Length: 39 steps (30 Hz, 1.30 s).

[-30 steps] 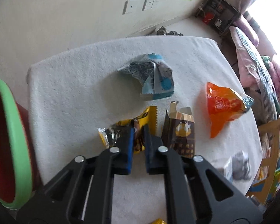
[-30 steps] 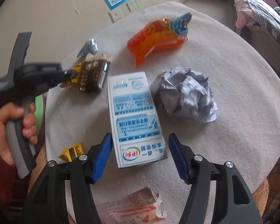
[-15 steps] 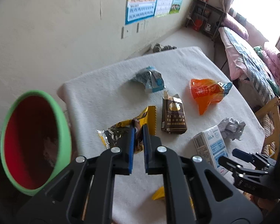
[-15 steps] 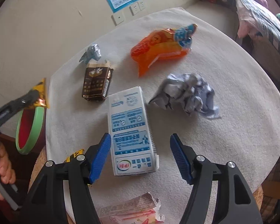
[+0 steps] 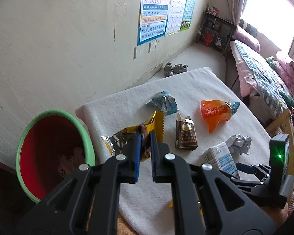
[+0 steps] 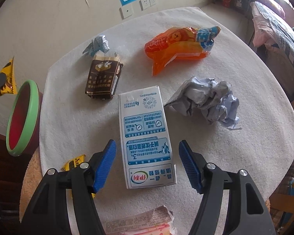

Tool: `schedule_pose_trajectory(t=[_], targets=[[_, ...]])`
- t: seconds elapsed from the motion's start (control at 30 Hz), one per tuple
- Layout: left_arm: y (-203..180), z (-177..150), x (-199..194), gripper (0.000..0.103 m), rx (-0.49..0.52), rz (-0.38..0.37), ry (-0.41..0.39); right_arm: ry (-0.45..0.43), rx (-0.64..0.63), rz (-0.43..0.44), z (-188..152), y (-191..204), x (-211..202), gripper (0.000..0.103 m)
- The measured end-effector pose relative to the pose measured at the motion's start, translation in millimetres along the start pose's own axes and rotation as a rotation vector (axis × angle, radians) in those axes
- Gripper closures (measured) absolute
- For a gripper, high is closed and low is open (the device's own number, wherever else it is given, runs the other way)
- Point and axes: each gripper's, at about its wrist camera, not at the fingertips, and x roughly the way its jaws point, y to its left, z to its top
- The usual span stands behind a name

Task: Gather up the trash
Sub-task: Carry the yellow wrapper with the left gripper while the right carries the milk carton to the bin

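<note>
The left tool is pinching a yellow wrapper in the air, the bin lying down to its left. The right tool is hovering apart, straddling the carton lengthwise on the tabletop.

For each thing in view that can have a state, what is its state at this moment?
Left hand-held gripper: shut on yellow foil snack wrapper, lifted off the table.
Right hand-held gripper: open, astride the white and blue milk carton, not touching it.
White and blue milk carton: lying flat.
Brown cigarette pack: lid torn open, lying flat.
Orange plastic snack bag: crumpled.
Grey paper ball: crumpled.
Red bin with green rim: open.
</note>
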Motion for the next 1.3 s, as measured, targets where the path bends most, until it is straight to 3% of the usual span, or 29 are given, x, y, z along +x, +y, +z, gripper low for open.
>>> schedule_pose_trajectory(t=[0.73, 0.8, 0.83, 0.9, 1.3], targets=[[13.3, -3.8, -13.1, 0.095, -0.019, 0.021, -0.029, 0.028, 0.001, -0.066, 2.0, 3.0, 17.2, 0.035], [12.5, -4.1, -13.0, 0.095, -0.018, 0.020, -0.028, 0.035, 0.000, -0.069, 0.2, 1.1, 19.5, 0.039], [12.6, -4.4, -13.1, 0.095, -0.017, 0.020, -0.027, 0.041, 0.001, -0.063, -0.6, 0.3, 20.4, 0.048], [12.5, -4.6, -13.4, 0.095, -0.014, 0.018, -0.027, 0.044, 0.015, -0.047, -0.8, -1.5, 18.9, 0.048], [19.4, -0.3, -22.5, 0.095, -0.026, 0.020, -0.050, -0.125, 0.031, 0.089, 21.7, 15.9, -49.2, 0.048]])
